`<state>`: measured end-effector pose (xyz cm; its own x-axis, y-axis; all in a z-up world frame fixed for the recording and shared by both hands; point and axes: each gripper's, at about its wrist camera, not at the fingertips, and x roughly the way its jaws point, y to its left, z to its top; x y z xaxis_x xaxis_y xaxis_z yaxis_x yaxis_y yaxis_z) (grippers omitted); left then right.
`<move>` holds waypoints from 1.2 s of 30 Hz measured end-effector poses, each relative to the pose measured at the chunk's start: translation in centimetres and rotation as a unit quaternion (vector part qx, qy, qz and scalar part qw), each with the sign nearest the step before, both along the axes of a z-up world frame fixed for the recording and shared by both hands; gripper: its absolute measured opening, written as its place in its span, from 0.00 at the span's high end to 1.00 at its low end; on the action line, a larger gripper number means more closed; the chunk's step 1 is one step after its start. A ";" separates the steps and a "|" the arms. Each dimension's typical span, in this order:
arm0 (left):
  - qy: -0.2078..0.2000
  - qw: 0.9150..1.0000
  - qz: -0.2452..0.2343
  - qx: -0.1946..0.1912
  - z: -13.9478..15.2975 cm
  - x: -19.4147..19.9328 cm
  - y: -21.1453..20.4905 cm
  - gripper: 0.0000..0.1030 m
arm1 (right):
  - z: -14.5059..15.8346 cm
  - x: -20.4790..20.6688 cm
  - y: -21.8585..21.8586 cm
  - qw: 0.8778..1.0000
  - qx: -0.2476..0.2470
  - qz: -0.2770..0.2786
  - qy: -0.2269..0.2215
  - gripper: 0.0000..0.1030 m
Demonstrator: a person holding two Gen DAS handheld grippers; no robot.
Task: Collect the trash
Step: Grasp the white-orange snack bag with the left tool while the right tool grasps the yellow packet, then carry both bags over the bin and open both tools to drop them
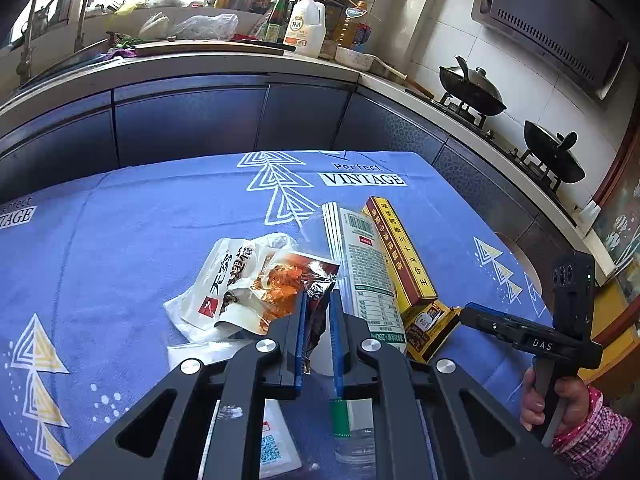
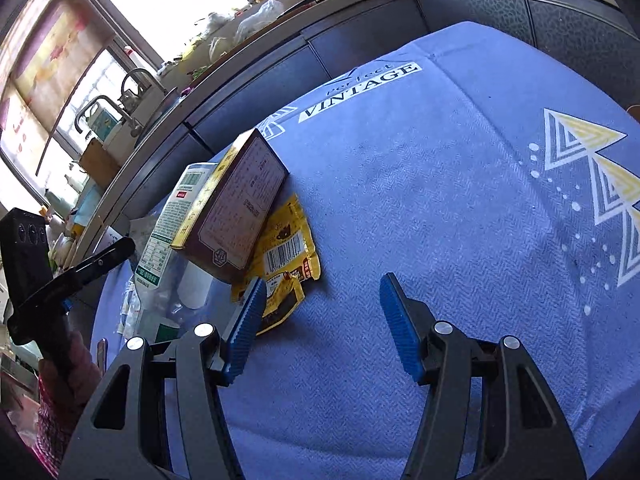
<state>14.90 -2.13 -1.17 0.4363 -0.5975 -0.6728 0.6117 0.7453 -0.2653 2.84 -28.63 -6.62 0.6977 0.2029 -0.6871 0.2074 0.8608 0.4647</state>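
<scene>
A heap of trash lies on the blue tablecloth (image 1: pixel 160 216). My left gripper (image 1: pixel 318 300) is shut on the foil edge of an orange-and-white snack wrapper (image 1: pixel 256 280). Beside it lie a white-green carton (image 1: pixel 364 268), a red-and-yellow box (image 1: pixel 400 256) and a yellow packet (image 1: pixel 432 320). A clear plastic bottle with a green label (image 1: pixel 352 420) lies under my left gripper. My right gripper (image 2: pixel 320 312) is open and empty over the cloth, its left finger next to the yellow packet (image 2: pixel 288 248). The red-and-yellow box (image 2: pixel 240 208) and carton (image 2: pixel 172 220) lie to its left.
A white packet (image 1: pixel 276 440) lies under my left gripper. Dark cabinets (image 1: pixel 200 116) run behind the table, with a cluttered counter, a sink tap (image 1: pixel 76 12) and two black woks (image 1: pixel 472 88) on a stove at the right. The table's right edge (image 1: pixel 520 248) is near.
</scene>
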 end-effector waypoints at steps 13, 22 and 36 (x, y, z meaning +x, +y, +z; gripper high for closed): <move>-0.013 0.994 0.043 -0.098 3.9 -5.3 5.8 0.91 | -0.9 1.9 1.3 0.999 0.016 0.033 0.015 0.99; -0.065 0.990 0.019 -0.127 8.6 -8.1 5.3 0.96 | 3.2 -3.1 -0.7 0.997 -0.038 -0.033 -0.058 0.99; -0.035 0.989 -0.064 -0.130 8.8 -9.3 -3.4 0.96 | 5.8 -11.0 -7.5 0.987 -0.038 -0.111 -0.112 0.99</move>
